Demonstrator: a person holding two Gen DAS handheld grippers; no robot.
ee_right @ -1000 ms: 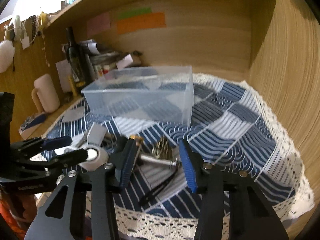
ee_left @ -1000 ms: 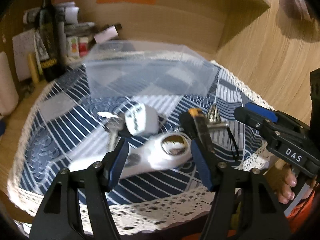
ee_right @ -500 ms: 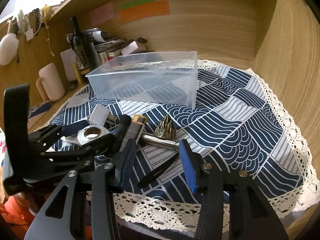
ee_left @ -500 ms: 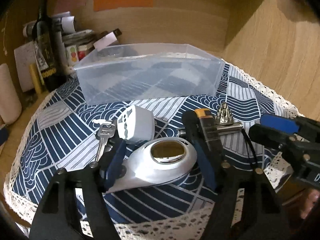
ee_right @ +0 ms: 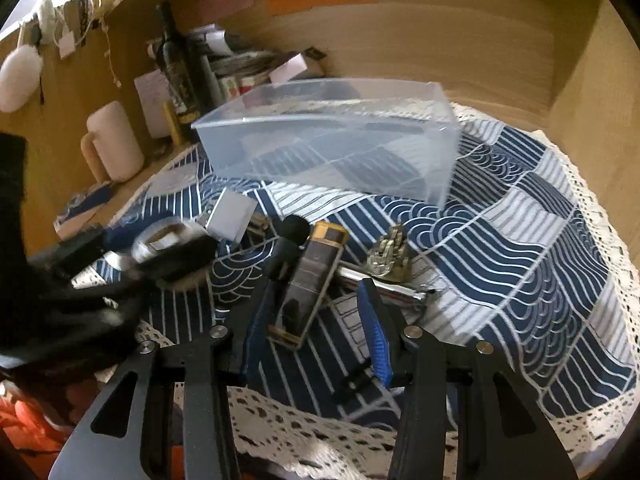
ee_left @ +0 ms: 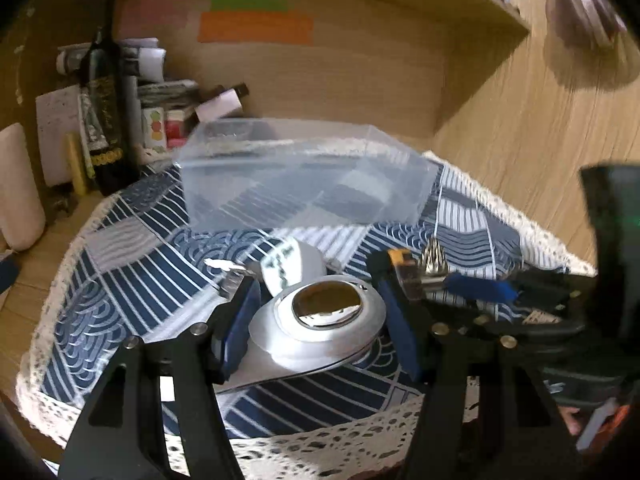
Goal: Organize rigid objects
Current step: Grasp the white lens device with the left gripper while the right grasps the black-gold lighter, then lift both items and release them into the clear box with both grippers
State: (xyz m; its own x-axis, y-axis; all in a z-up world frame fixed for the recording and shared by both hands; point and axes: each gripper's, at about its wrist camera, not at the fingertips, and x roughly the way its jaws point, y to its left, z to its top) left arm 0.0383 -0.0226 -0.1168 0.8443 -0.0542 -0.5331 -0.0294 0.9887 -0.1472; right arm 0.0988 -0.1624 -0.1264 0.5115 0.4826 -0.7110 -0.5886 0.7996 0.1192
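In the left wrist view our left hand-held gripper (ee_left: 316, 316) occupied the lower centre of the frame, its blue pads closing around a white teardrop-shaped device with a round mirrored face (ee_left: 320, 320); the pads sat at its sides, though blur kept us from telling whether they pressed it. Just above it lay a white plug adapter (ee_left: 288, 268) and a key (ee_left: 224, 266), all on the blue-and-white patterned cloth (ee_left: 120, 280) covering the tabletop. A clear plastic box (ee_left: 304, 176) stood behind them at mid-frame. In the right wrist view our right hand-held gripper (ee_right: 316, 316) was closing at lower centre, with a black and amber lighter (ee_right: 312, 280) lying against the left pad and apart from the right one, not yet gripped. A small spiky metal figure (ee_right: 390, 254) and a silver rod (ee_right: 384, 286) lay just right of the lighter. A dark bottle (ee_right: 176, 60) stood at the upper left.
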